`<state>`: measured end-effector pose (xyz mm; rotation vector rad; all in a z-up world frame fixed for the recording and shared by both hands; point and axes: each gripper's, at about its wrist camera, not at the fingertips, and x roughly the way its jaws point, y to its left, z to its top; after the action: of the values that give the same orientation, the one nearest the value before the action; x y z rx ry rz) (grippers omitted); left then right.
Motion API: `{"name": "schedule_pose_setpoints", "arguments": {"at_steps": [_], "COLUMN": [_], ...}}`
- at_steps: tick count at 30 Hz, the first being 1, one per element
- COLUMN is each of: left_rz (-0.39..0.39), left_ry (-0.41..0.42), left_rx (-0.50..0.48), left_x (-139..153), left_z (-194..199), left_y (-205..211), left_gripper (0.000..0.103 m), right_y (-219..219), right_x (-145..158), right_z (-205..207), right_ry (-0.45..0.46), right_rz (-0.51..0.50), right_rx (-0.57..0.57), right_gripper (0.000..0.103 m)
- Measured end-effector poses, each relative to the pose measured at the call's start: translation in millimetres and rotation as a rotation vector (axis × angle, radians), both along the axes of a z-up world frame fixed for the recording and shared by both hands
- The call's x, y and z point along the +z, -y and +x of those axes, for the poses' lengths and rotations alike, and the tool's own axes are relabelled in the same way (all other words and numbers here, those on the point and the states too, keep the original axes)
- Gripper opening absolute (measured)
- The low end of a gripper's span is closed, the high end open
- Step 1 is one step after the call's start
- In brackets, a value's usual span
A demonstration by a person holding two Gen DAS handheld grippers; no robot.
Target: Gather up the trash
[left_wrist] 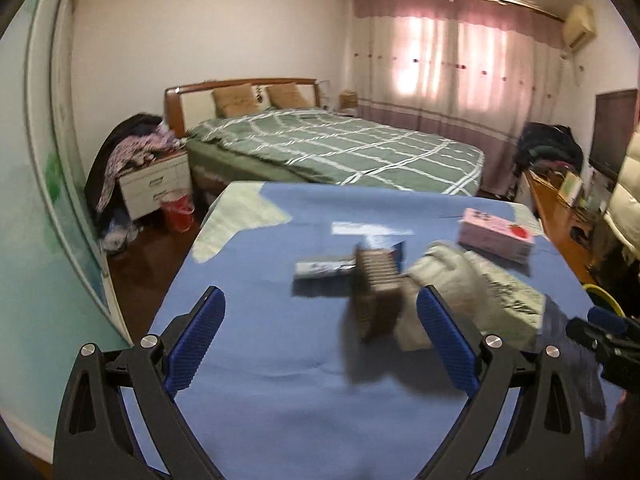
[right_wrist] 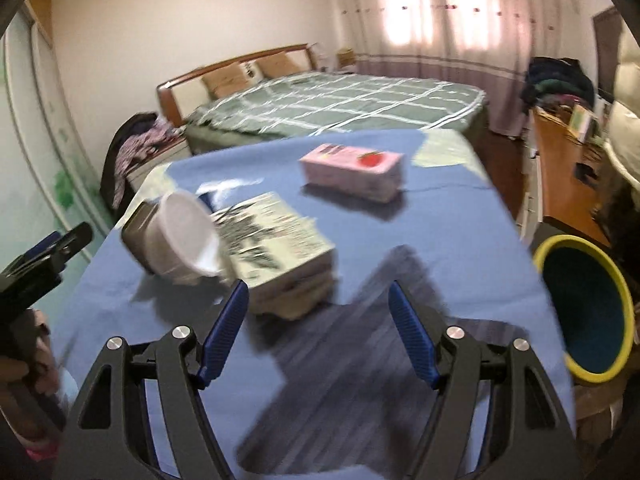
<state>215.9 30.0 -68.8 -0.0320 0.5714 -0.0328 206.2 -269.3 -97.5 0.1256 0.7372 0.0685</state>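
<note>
Trash lies on a table with a blue cloth (left_wrist: 260,360) (right_wrist: 460,232). In the left wrist view I see a brown ribbed carton (left_wrist: 378,288), a flat silver-blue wrapper (left_wrist: 324,270), a tipped white paper cup (left_wrist: 444,284), a grey-green patterned box (left_wrist: 508,296) and a pink carton (left_wrist: 496,234). The right wrist view shows the cup (right_wrist: 184,236), the box (right_wrist: 280,248) and the pink carton (right_wrist: 354,170). My left gripper (left_wrist: 320,336) is open and empty in front of the brown carton. My right gripper (right_wrist: 318,320) is open and empty, its left finger (right_wrist: 226,328) near the box.
A bin with a yellow rim and a dark blue inside (right_wrist: 584,308) stands off the table's right edge. A bed (left_wrist: 332,144) lies beyond the table, a nightstand (left_wrist: 156,184) and a red bag (left_wrist: 178,210) at the left, a wooden desk (right_wrist: 560,168) at the right.
</note>
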Motion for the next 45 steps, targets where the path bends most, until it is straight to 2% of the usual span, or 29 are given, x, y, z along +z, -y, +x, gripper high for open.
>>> {"name": "schedule_pose_setpoints", "arguments": {"at_steps": [9,12,14,17,19,21,22,26,29,36,45], "left_rz": [-0.008,-0.015,-0.018,-0.021,-0.014,-0.008,-0.006,-0.003,-0.005,-0.001,0.0], "left_ry": [-0.009,-0.008,-0.014,-0.02,-0.017,-0.016,-0.017,-0.018,-0.021,-0.022,-0.018], "left_rx": [-0.015,-0.022,-0.022,-0.029,-0.033,-0.038,-0.039,-0.043,-0.043,-0.051,-0.054], "left_x": [-20.2,-19.8,-20.2,-21.8,-20.3,-21.3,-21.3,-22.6,-22.1,-22.9,-22.7], "left_z": [8.7,8.9,10.6,11.6,9.5,9.5,8.7,8.7,7.0,6.6,5.3], "left_y": [4.1,9.2,11.6,12.5,14.8,18.0,17.5,19.6,18.9,21.8,23.1], "left_gripper": [0.095,0.095,0.095,0.095,0.095,0.095,0.095,0.095,0.095,0.095,0.095], "right_y": [-14.0,-13.0,-13.7,-14.5,-14.5,-14.1,-14.1,-13.3,-14.4,-5.3,6.7], "right_x": [-33.1,-41.4,-41.4,-41.7,-41.1,-40.9,-40.5,-33.9,-18.2,27.9,67.4], "right_z": [23.2,34.5,38.1,42.9,43.7,43.5,43.2,35.9,22.4,-9.6,-34.2], "right_ry": [-0.117,-0.161,-0.157,-0.156,-0.151,-0.151,-0.15,-0.153,-0.135,-0.047,0.036], "right_rz": [-0.083,-0.077,-0.082,-0.09,-0.079,-0.066,-0.063,-0.017,0.024,0.11,0.158], "right_rx": [0.036,0.054,0.057,0.06,0.073,0.085,0.086,0.111,0.151,0.184,0.187], "right_gripper": [0.068,0.062,0.06,0.05,0.024,0.009,0.007,0.005,0.004,0.004,0.003]}}
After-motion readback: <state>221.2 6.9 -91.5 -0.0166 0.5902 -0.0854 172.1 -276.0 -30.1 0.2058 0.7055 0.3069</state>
